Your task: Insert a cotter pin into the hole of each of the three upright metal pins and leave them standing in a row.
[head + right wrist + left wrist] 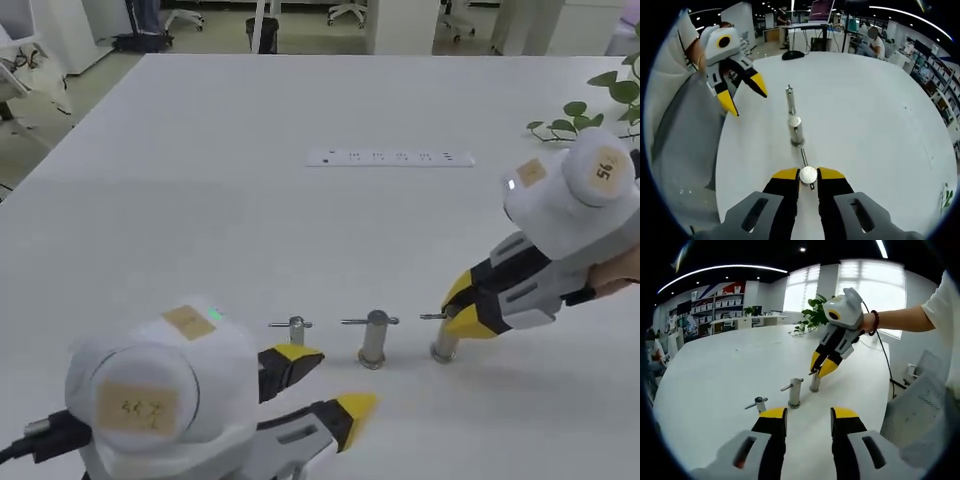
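3 upright metal pins (374, 340): row, mid tabletop (300, 200), cotter pin (432, 316) thru each. R gripper (808, 173): narrow, pinching right-end pin (445, 345) head, prob. steadying it. L gripper (809, 412): wide, empty, standby.

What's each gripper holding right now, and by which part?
The right gripper clamps the right-end metal pin by its head; the left gripper is open, holding nothing.
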Demonstrator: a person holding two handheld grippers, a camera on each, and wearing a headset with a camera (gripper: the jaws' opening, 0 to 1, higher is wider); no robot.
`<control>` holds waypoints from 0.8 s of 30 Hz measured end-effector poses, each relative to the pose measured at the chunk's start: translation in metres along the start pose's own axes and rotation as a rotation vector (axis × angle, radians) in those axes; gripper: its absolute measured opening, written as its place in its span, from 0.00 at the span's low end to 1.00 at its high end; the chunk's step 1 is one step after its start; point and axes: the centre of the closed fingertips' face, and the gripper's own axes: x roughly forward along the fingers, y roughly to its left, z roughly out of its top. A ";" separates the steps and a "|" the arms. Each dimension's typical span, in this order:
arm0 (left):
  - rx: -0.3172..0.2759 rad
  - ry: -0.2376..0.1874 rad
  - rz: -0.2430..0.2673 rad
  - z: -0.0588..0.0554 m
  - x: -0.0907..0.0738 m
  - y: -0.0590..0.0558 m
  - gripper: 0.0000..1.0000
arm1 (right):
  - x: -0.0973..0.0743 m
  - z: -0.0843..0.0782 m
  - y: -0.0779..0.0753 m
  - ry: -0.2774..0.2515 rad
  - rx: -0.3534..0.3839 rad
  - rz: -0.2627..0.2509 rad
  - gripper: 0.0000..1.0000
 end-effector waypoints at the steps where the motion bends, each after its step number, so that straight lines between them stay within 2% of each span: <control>1: -0.001 -0.002 0.005 0.000 -0.001 0.002 0.35 | 0.000 0.000 0.000 0.000 -0.002 0.000 0.15; 6: -0.009 -0.012 0.036 0.004 -0.012 0.012 0.40 | -0.001 0.004 -0.001 -0.020 0.026 -0.020 0.24; 10: -0.006 -0.014 0.054 0.006 -0.020 0.019 0.44 | -0.006 0.011 -0.003 -0.064 0.098 -0.060 0.32; 13: -0.009 -0.015 0.066 0.007 -0.025 0.024 0.47 | -0.012 0.014 -0.002 -0.082 0.116 -0.083 0.36; 20: -0.038 -0.028 0.092 0.011 -0.035 0.033 0.53 | -0.027 0.016 0.008 -0.125 0.197 -0.123 0.48; 24: -0.065 -0.041 0.106 0.014 -0.042 0.038 0.58 | -0.038 0.014 0.012 -0.149 0.262 -0.177 0.54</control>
